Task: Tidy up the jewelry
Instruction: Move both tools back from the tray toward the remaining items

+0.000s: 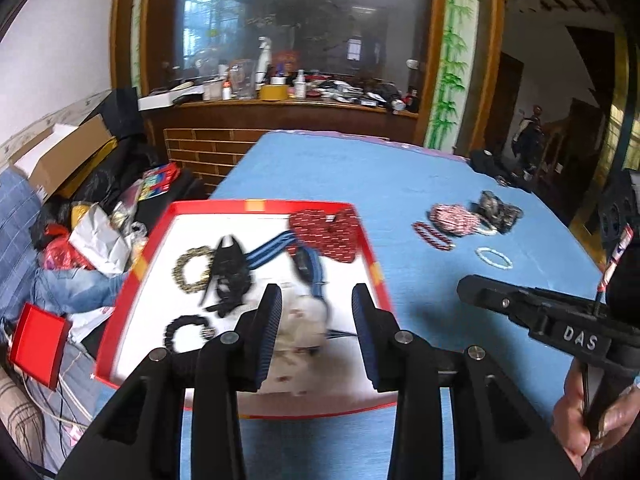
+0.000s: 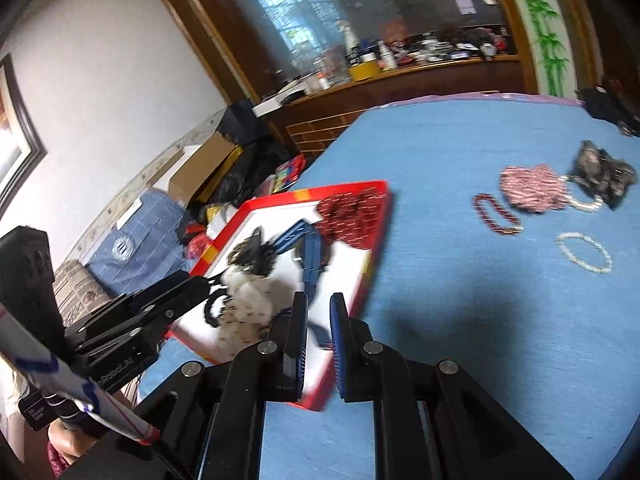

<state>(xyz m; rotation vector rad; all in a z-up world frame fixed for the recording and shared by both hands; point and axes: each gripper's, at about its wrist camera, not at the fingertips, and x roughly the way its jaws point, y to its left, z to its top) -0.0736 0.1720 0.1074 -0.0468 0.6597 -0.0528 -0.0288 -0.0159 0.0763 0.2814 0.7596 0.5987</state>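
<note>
1. On the blue-covered table (image 1: pixel 360 176), a red-rimmed tray (image 1: pixel 370 256) sits at the left edge; its white floor holds hair accessories.
2. Tray contents: a red patterned bow (image 1: pixel 328 236) at the far right corner, a blue striped band (image 1: pixel 272 250) beside it, a black bow (image 1: pixel 230 268) mid-tray, a gold-and-black scrunchie (image 1: pixel 192 270) toward the left rim, a black scrunchie (image 1: pixel 186 330) nearer the near rim – all motion-blurred.
3. Left gripper (image 1: pixel 316 312) hangs over the near part of the tray, jaws moderately apart; a pale blurred item (image 1: pixel 298 328) lies below the gap, pads not pressing on it.
4. Right gripper (image 2: pixel 319 320) is over the tray's near right rim, jaws narrow with a slim gap – nothing clamped between them.
5. On bare cloth well right of the tray: a dark red bead bracelet (image 2: pixel 496 214), a white bead bracelet (image 2: pixel 586 252), a pink patterned scrunchie (image 2: pixel 532 188), a dark mottled bow (image 2: pixel 604 174) touching a pearl bracelet (image 2: pixel 586 202).
6. A hand (image 1: pixel 588 416) shows at the lower right of the left wrist view, holding the other gripper's handle.
</note>
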